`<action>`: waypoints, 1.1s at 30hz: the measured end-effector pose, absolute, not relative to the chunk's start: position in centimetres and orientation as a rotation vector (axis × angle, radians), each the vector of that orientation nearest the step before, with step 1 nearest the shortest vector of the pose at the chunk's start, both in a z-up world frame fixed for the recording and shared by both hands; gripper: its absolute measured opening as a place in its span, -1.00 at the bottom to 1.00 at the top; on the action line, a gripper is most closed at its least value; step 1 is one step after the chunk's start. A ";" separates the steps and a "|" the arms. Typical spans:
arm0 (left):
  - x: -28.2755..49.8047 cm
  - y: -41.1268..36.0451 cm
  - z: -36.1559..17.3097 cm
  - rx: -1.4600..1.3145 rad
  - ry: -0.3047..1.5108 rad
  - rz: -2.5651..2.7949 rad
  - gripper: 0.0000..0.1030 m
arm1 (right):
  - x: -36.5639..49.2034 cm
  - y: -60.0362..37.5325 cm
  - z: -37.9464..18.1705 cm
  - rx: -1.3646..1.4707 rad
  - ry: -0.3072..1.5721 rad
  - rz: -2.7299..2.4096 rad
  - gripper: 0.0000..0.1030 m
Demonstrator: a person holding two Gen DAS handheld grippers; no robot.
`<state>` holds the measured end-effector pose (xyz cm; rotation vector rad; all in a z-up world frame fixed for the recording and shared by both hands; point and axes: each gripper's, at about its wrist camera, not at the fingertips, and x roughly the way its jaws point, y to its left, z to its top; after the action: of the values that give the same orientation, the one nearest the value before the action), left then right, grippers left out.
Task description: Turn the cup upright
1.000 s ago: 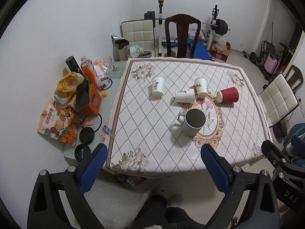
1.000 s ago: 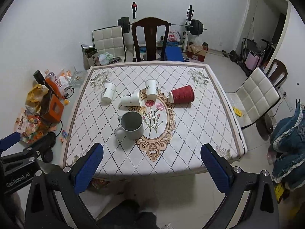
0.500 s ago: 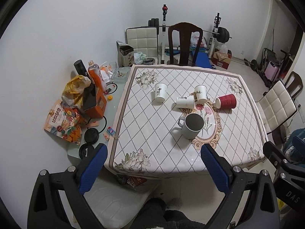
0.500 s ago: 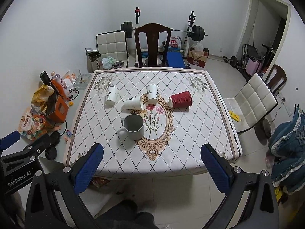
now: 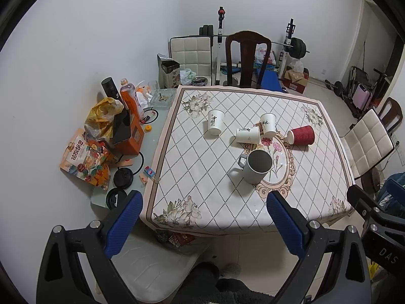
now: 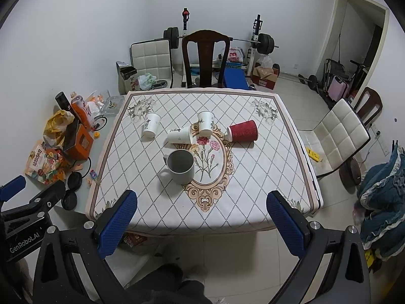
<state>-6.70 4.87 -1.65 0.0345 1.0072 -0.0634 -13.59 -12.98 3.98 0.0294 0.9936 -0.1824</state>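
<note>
A red ribbed paper cup [image 5: 301, 134] [image 6: 242, 131] lies on its side on the table [image 5: 197, 177] [image 6: 253, 177]. A white paper cup [image 5: 248, 135] [image 6: 179, 135] also lies on its side. Two more white paper cups [image 5: 215, 122] [image 5: 268, 124] stand in the same row [image 6: 151, 125] [image 6: 205, 122]. A grey mug [image 5: 256, 166] [image 6: 180, 166] stands upright in front of them. My left gripper [image 5: 205, 217] and my right gripper [image 6: 202, 215] are both open and empty, held back before the table's near edge.
A cluttered side surface with snack bags, an orange box [image 5: 129, 136] and bottles is left of the table. A dark wooden chair [image 6: 205, 58] stands behind it. A white chair [image 6: 339, 134] stands at the right. Gym equipment lines the back wall.
Both grippers have pulled back and up from the table, so the table and cups look smaller and farther. Nothing on the table has moved.
</note>
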 end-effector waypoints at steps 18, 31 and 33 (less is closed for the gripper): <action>-7.2 5.0 -1.4 0.039 1.002 -0.057 0.94 | -13.7 -12.6 3.8 0.031 0.996 -0.176 1.00; -8.0 5.7 -1.1 0.044 0.993 -0.063 0.94 | -14.1 -12.1 3.9 0.028 0.996 -0.168 1.00; -7.9 5.7 -1.1 0.046 0.993 -0.064 0.94 | -14.1 -12.1 3.9 0.029 0.997 -0.167 1.00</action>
<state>-7.92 5.69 -1.12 0.0461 0.9926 -0.0644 -14.09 -12.05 3.92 0.0292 0.9974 -0.1674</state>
